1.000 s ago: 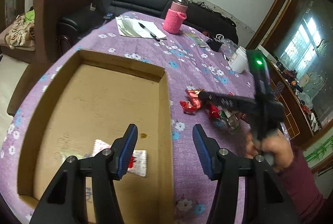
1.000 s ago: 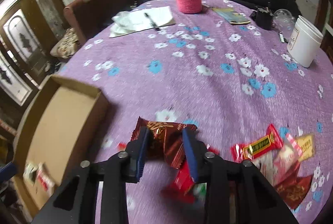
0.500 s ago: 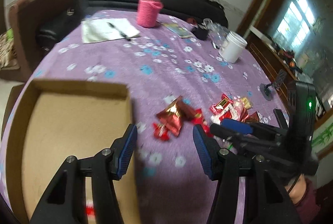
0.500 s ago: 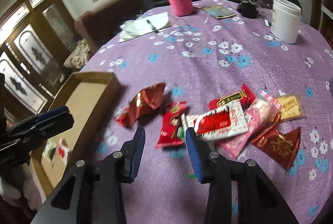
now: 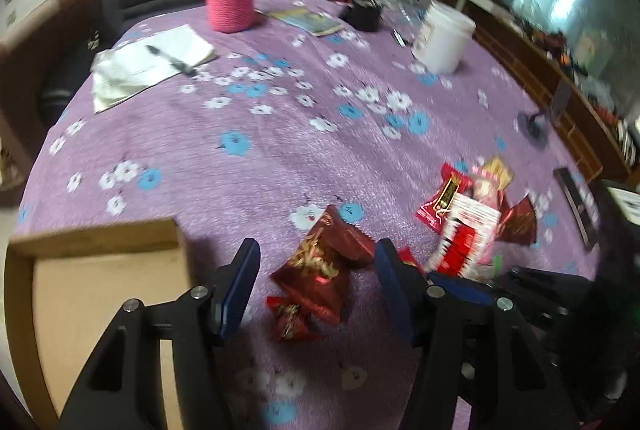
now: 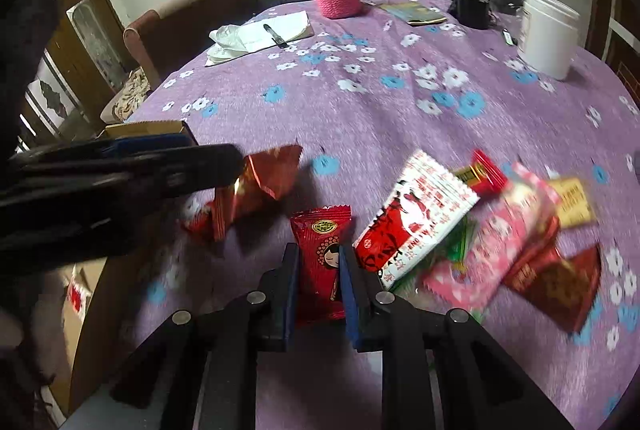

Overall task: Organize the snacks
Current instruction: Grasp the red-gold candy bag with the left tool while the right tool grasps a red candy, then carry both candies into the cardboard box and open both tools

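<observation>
The small red snack packet [image 6: 320,262] with a cartoon face lies on the counter [image 6: 360,118], clamped between the pads of the right tool [image 6: 319,290]. At its 10 o'clock a shiny red wrapper [image 5: 320,266] sits between the spread, opening jaws of the left tool [image 5: 316,286], untouched. At 3 o'clock lies the snack pile [image 6: 480,230]; at 9 o'clock, the cardboard box [image 5: 96,286].

Glossy foil snack wrappers [image 6: 416,214] lie on matt woven tablecloth [image 6: 360,118] beside a cardboard box [image 5: 100,290].
</observation>
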Demonstrator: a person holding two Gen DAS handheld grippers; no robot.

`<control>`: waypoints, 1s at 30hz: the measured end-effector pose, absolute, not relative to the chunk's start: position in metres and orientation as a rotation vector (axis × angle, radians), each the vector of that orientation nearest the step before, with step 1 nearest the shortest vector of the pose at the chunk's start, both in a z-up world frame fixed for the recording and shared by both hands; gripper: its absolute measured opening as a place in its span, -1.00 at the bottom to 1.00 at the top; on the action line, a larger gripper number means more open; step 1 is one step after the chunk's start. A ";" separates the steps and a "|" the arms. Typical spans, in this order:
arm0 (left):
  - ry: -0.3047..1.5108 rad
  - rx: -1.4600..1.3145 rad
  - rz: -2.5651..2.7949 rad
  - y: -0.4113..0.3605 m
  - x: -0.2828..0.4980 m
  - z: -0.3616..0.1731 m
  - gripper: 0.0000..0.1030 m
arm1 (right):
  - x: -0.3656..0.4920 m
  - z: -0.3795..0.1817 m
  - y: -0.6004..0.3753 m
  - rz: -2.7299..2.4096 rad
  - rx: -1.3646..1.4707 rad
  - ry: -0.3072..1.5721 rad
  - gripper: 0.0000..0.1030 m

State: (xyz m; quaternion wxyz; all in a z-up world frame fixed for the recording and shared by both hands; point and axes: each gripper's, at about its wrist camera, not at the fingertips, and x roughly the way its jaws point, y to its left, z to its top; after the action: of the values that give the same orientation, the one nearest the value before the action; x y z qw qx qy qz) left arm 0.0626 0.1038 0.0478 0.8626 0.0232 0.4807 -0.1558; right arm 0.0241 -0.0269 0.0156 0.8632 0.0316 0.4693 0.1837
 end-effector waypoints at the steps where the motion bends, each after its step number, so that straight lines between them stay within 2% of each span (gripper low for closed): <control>1: 1.015 0.075 -0.328 0.099 0.065 0.044 0.14 | 0.020 0.015 -0.031 0.392 0.080 0.985 -0.59; 6: 1.039 0.185 -0.318 0.078 0.073 0.029 0.30 | 0.013 0.017 -0.048 0.427 0.177 0.976 -0.59; 10: 1.059 0.206 -0.314 0.069 0.074 0.017 0.29 | 0.012 0.023 -0.056 0.434 0.205 0.947 -0.59; 11: 1.066 0.195 -0.316 0.070 0.075 0.016 0.09 | 0.012 0.023 -0.056 0.432 0.202 0.950 -0.59; 12: 1.069 0.179 -0.326 0.070 0.075 0.016 -0.47 | 0.012 0.022 -0.057 0.435 0.203 0.951 -0.59; 20: 1.034 0.089 -0.311 0.080 0.057 0.032 -0.50 | 0.012 0.025 -0.061 0.456 0.229 0.937 -0.59; 30: 0.891 -0.159 -0.263 0.167 -0.019 0.102 -0.49 | 0.002 0.036 -0.060 0.541 0.315 0.881 -0.59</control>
State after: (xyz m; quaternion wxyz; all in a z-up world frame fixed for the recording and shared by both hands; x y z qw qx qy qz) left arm -0.0194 0.1671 0.1019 0.8909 -0.0766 0.4294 -0.1268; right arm 0.0019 -0.0598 0.0364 0.8574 0.1501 0.4194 0.2576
